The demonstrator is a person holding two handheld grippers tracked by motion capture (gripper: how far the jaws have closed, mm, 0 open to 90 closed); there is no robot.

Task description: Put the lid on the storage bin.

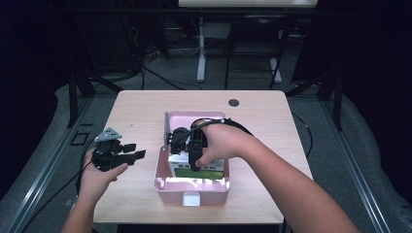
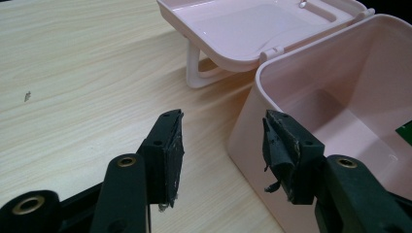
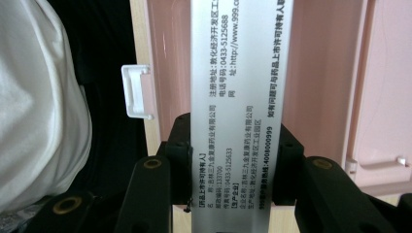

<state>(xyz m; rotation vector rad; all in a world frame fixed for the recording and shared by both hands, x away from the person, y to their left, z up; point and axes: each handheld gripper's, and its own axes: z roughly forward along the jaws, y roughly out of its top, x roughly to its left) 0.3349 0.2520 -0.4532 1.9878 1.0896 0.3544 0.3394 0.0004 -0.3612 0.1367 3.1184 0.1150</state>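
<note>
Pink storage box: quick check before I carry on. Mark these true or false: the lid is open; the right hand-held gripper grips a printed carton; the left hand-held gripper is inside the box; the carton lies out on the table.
1. The pink storage box has its lid open. True.
2. The right hand-held gripper grips a printed carton. True.
3. The left hand-held gripper is inside the box. False: it is outside, left of it, jaws open, holding nothing.
4. The carton lies out on the table. False: it is held over the box's inside.
</note>
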